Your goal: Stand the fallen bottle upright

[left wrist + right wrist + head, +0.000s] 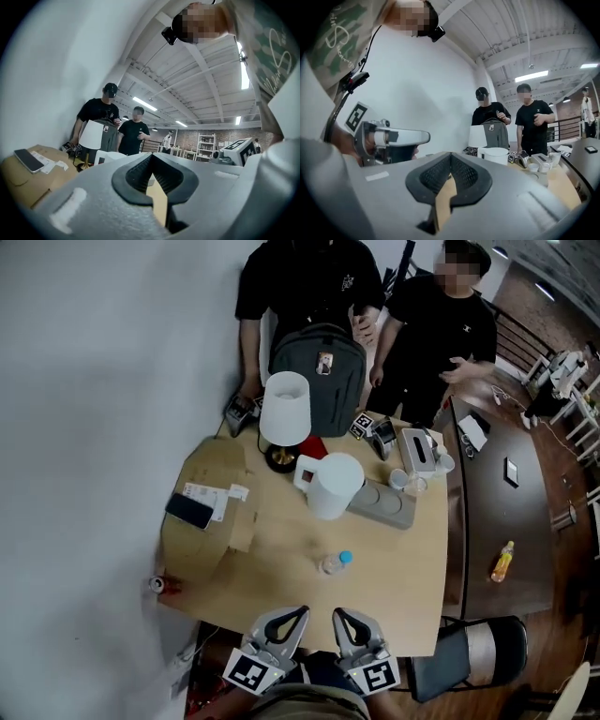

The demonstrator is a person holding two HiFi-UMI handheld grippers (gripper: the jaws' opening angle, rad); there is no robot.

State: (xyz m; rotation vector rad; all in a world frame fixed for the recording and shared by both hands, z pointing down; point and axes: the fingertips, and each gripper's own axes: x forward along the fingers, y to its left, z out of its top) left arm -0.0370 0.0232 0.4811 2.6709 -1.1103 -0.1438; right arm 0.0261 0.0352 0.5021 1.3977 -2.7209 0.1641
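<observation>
**Both claws clenched, bottle out on the tabletop**

Head view first: we're looking steeply down on the pale wooden tabletop [272, 559]. There's the bottle [334, 563], clear with a blue cap, on bare wood just on our side of the white jug [330, 486]. It looks to be standing on its base, though from this angle we can't swear to it. Our left claw [296, 614] and right claw [340, 614] sit side by side at the near edge, apart from the bottle and touching nothing. Further back we've got a white lamp [284, 407] and a grey backpack [319, 367], with two people in black [441, 324] behind the tabletop.

Over to the left gripper view: the jaws meet at the tips, clenched on nothing, with the lamp and both people beyond.

Right gripper view now: same story, jaws clenched shut with nothing between them. The left claw's body shows off to the left, the jug and lamp ahead.
</observation>
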